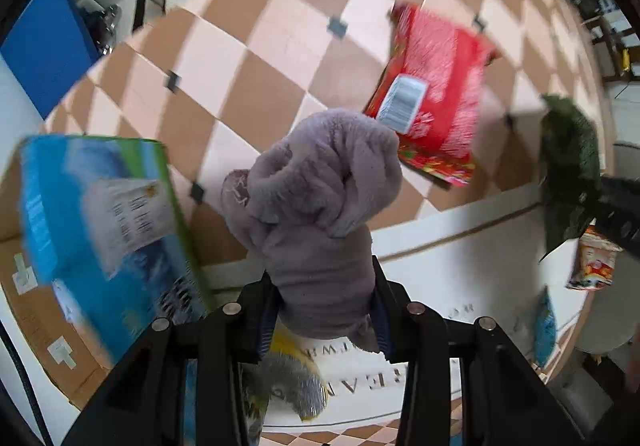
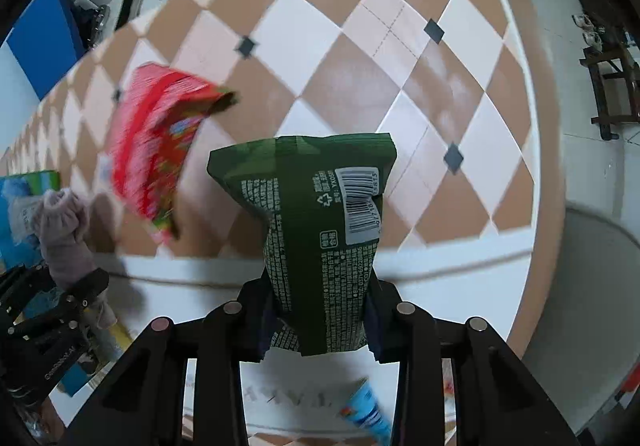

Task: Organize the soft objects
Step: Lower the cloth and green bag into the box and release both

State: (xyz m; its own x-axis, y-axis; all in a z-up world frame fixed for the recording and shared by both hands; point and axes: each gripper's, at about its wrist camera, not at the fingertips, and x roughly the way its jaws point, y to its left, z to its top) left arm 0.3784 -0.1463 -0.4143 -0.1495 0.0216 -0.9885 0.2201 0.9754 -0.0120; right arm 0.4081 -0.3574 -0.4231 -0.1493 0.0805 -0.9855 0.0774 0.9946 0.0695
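My left gripper is shut on a soft grey-mauve plush cloth and holds it up above the table. It also shows at the left of the right wrist view. My right gripper is shut on a dark green snack bag with a barcode, held upright above the table. The green bag shows at the right of the left wrist view. A red packet lies on the checkered tablecloth beyond both grippers.
A blue and green box sits in a cardboard carton at the left. A white tray with lettering lies below the grippers, holding an orange snack packet, a blue packet and a yellow-grey item.
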